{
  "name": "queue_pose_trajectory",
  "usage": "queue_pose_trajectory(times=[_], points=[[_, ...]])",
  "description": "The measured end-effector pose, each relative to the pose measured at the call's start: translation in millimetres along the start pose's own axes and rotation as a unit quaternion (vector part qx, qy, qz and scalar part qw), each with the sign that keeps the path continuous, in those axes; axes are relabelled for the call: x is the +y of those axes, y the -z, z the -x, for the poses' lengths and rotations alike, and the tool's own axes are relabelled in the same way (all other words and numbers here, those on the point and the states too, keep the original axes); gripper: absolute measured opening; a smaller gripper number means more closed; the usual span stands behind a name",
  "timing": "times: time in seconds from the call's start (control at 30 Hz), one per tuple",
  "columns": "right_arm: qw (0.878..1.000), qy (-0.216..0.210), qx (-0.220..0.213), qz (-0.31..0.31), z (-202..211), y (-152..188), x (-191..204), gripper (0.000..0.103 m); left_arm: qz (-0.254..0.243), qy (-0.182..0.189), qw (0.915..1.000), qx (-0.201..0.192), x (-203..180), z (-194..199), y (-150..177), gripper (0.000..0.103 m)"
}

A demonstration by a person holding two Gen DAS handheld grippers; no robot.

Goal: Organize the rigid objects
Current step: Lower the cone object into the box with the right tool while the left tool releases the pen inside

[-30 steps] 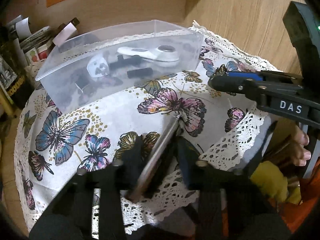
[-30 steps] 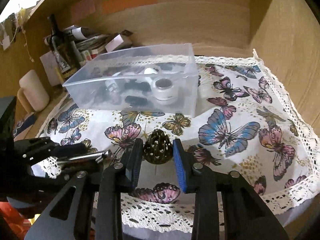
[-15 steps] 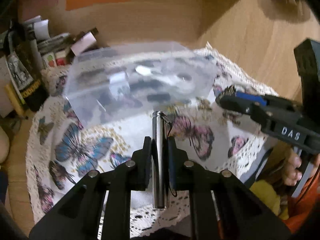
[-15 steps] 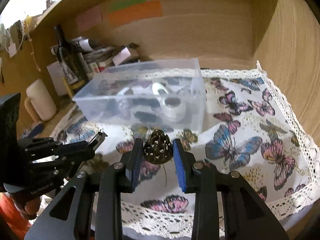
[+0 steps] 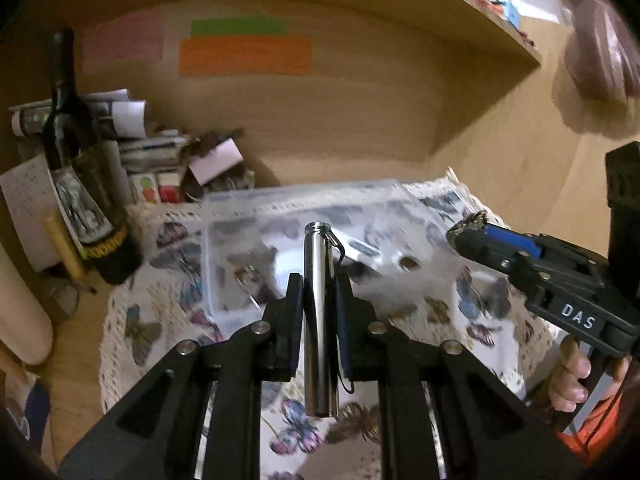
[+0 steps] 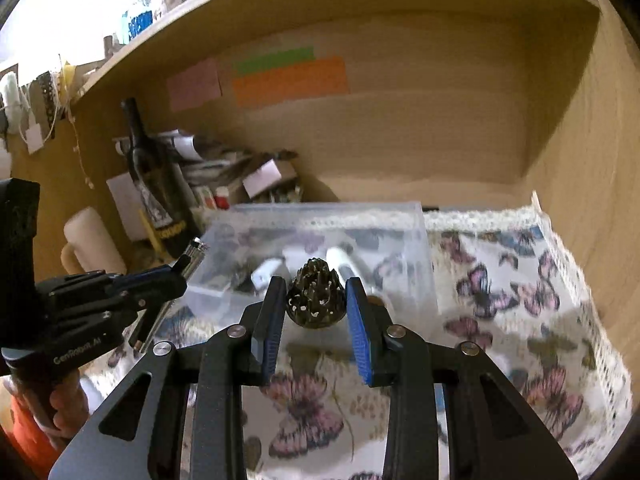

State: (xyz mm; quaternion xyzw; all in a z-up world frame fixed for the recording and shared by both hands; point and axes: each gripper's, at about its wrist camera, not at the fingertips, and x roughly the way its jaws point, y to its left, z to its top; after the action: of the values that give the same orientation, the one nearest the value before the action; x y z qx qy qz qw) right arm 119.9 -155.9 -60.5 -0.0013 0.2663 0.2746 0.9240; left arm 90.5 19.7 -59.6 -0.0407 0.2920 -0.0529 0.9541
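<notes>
My left gripper (image 5: 318,288) is shut on a silver metal tube (image 5: 318,320) with a thin black cord, held above the butterfly cloth (image 5: 160,320) and pointing at the clear plastic box (image 5: 320,216). My right gripper (image 6: 316,292) is shut on a dark metal pinecone-shaped piece (image 6: 314,300), held above the cloth (image 6: 520,300) just in front of the same box (image 6: 320,224). The box holds several small white and dark items. The left gripper with the tube (image 6: 192,256) shows at the left of the right wrist view; the right gripper (image 5: 472,232) shows at the right of the left wrist view.
A dark wine bottle (image 5: 76,184), stacked papers and small boxes (image 5: 168,160) crowd the back left corner. A cream mug (image 6: 88,244) stands left of the bottle. Wooden walls (image 6: 400,140) close the back and right. The cloth's lace edge (image 6: 560,248) runs along the right.
Both grippers have risen and tilted up toward the box, each carrying its object. The left gripper took hold of the tube a second ago and lifted it off the cloth.
</notes>
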Motion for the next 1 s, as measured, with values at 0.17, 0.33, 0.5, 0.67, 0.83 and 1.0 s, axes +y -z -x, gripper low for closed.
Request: queue_pose_trajectory(times=[0.17, 0.33, 0.5, 0.67, 0.83, 1.0], points=[[1.0, 0.004, -0.014, 0.009, -6, -18, 1, 0.028, 0.014, -0.013, 0.9998, -0.007, 16, -7, -19, 0.015], [1.0, 0.006, -0.016, 0.015, -21, -32, 0, 0.028, 0.019, -0.024, 0.9995, -0.003, 27, -22, -34, 0.015], [1.0, 0.002, 0.005, 0.019, -46, -36, 0, 0.028, 0.024, -0.028, 0.9992, 0.012, 33, -42, -42, 0.015], [0.999, -0.006, 0.039, 0.023, -75, -28, 3, 0.028, 0.029, -0.027, 0.9984, 0.041, 39, -69, -39, 0.015], [0.996, -0.01, 0.08, 0.031, -103, -16, 6, 0.028, 0.03, -0.032, 0.9969, 0.065, 41, -91, -33, 0.015], [0.994, -0.012, 0.102, 0.04, -117, -9, 9, 0.028, 0.036, -0.038, 0.9952, 0.083, 46, -103, -28, 0.015]])
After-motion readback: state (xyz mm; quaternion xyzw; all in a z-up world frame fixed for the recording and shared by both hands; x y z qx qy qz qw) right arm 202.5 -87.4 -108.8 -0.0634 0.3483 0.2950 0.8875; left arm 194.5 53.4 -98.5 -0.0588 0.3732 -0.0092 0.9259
